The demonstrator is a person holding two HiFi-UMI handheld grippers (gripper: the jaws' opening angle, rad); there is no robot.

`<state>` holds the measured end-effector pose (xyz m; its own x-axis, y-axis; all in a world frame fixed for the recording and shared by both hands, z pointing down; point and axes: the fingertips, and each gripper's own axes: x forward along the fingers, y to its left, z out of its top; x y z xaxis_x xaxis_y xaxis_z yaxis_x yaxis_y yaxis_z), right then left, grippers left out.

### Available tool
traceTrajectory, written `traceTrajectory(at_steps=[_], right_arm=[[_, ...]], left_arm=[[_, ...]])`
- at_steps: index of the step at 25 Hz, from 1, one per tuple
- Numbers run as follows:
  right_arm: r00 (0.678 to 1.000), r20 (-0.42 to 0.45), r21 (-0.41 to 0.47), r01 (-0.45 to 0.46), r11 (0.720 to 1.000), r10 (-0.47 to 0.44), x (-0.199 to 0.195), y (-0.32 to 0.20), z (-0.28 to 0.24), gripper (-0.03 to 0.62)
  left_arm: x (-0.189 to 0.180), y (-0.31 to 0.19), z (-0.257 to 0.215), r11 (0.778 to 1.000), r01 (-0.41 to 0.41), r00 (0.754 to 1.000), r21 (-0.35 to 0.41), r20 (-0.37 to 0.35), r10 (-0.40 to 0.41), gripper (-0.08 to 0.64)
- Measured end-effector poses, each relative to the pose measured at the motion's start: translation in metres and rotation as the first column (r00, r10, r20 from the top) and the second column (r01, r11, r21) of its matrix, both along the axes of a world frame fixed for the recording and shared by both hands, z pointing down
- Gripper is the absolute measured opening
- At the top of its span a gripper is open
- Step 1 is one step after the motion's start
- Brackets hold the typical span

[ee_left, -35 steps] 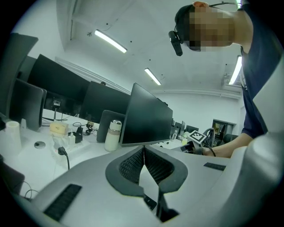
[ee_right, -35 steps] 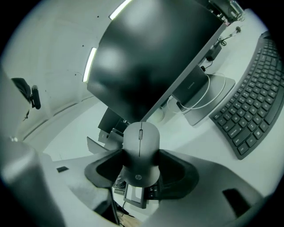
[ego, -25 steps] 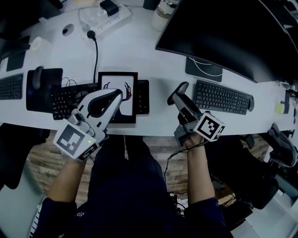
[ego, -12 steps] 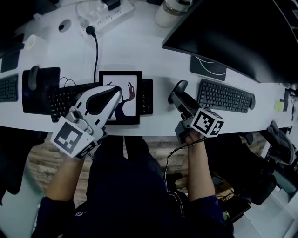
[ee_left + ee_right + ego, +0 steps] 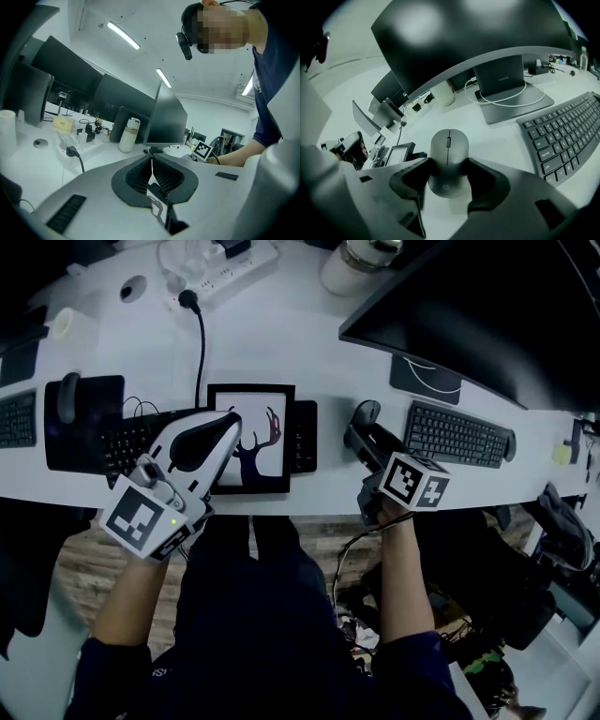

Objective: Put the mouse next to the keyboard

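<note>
The right gripper (image 5: 447, 177) grips the mouse (image 5: 448, 157), with its pads pressed on both flanks. I cannot tell whether the mouse is low over the desk (image 5: 501, 140) or resting on it. The keyboard (image 5: 565, 133) lies just to this gripper's right. The placement looks best done by setting the mouse flat, square with the keyboard's end, then spreading the jaws without dragging it. A monitor foot (image 5: 511, 110) stands ahead, clear of the bare strip. The left gripper (image 5: 151, 165), closed and empty, hangs well off to the left over a framed picture (image 5: 251, 437).
</note>
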<state>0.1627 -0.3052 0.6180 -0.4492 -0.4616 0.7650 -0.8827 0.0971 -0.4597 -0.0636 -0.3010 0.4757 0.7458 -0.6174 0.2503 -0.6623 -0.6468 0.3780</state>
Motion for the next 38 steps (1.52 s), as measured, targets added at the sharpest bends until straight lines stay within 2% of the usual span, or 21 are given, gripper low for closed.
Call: traceTrajectory(at_steps=[7,11,15,38], right_arm=[[0.996,-0.083,-0.009,0.029,1.0,-0.03,0.0,-0.004,0.006,0.259],[0.983,-0.165,-0.019,0.081,0.997,-0.083,-0.004,-0.006,0.008,0.259],[0.971,-0.209,-0.032,0.112,0.993,-0.116,-0.007,-0.007,0.013,0.259],[0.95,-0.278,-0.039,0.139,0.99,-0.144,-0.011,-0.015,0.024,0.259]], left_arm=[[-0.008,-0.002,0.002,1.0,0.002,1.0,-0.005,-0.005,-0.002,0.032],[-0.01,-0.004,0.003,1.0,0.002,1.0,-0.011,-0.009,-0.002,0.033],[-0.012,-0.007,0.004,1.0,0.004,1.0,-0.015,-0.009,-0.004,0.032],[-0.015,-0.016,0.001,1.0,0.0,1.0,-0.017,-0.003,0.0,0.032]])
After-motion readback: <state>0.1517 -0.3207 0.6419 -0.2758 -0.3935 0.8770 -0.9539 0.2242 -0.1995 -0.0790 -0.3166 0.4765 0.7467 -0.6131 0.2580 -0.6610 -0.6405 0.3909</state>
